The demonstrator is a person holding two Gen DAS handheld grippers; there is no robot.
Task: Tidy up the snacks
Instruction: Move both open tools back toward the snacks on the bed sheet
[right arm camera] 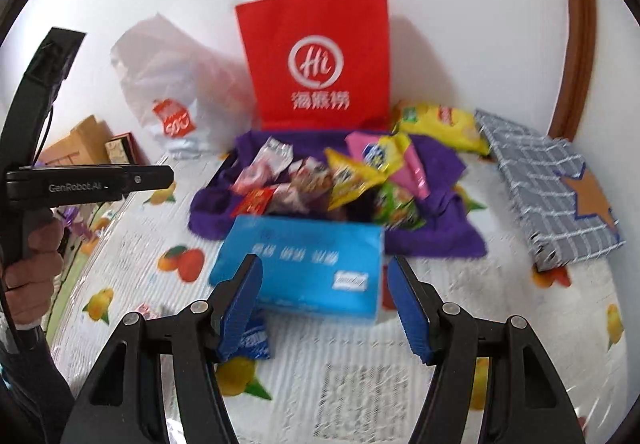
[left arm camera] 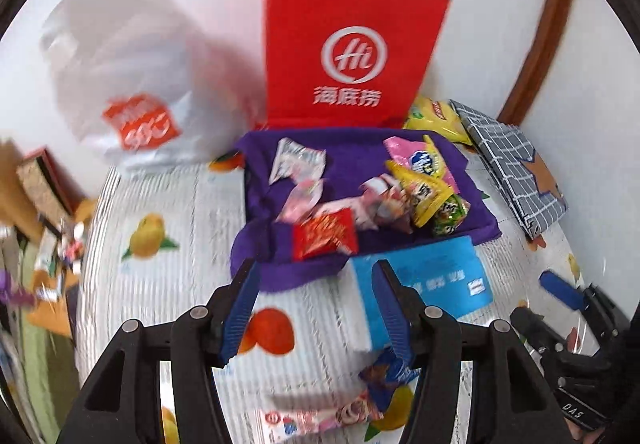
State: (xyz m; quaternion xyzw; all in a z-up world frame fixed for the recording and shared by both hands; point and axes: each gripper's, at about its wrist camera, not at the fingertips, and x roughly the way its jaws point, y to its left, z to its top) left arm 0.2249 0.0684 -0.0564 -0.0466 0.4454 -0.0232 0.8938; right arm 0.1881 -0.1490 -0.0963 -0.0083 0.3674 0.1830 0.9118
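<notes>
Presently: both grippers standing apart, empty. Left gripper [left arm camera: 316,312] hovering with a pink snack [left arm camera: 320,418] lying crosswise at lower centre below its jaws, nearer than right gripper [right arm camera: 324,308], which is facing blue box [right arm camera: 300,268].

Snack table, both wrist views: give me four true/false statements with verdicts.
1. The red paper bag stands upright behind the purple cloth. True.
2. The snack packets lie piled on the checked grey box. False: they lie on the purple cloth.
3. The blue box sits in front of the cloth, nearer the grippers. True.
4. The right gripper clamps the blue box. False: its jaws stand apart and hold nothing.
</notes>
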